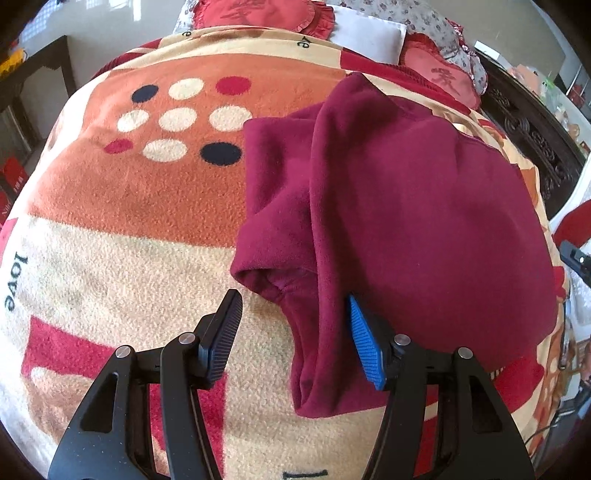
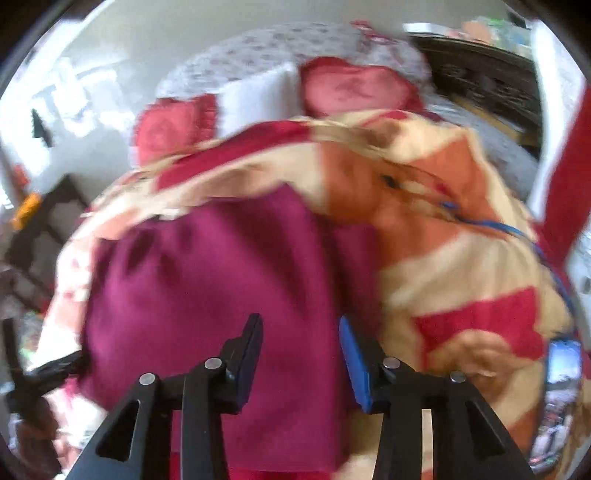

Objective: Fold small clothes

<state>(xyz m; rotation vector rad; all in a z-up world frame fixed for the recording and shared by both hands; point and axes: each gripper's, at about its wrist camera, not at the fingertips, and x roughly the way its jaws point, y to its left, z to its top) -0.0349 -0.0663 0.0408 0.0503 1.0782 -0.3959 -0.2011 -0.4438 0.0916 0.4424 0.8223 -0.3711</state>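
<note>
Maroon garment [image 1: 406, 206] folded lengthwise on blanket [image 1: 129, 229] — long axis running away toward pillows [image 1: 439, 77]. Left gripper [image 1: 293, 332] and right gripper [image 2: 301, 354] fingers apart — clamping nothing.

My maroon top [image 1: 424, 206] is soft matt fleece. The blanket [image 1: 129, 229] under it looks nubbly, a bit pilled. My left gripper [image 1: 293, 314] is matt black plastic with ribbed rubbery pads [image 1: 364, 343] and shiny metal pins [image 1: 402, 339].

A home bedroom: a patterned fleece blanket [image 1: 147, 221] covers a bed, red embroidered cushions [image 1: 258, 14] and a white pillow [image 1: 369, 33] lie at the blanket's far end, and dark carved furniture [image 1: 524, 129] stands beside it.
</note>
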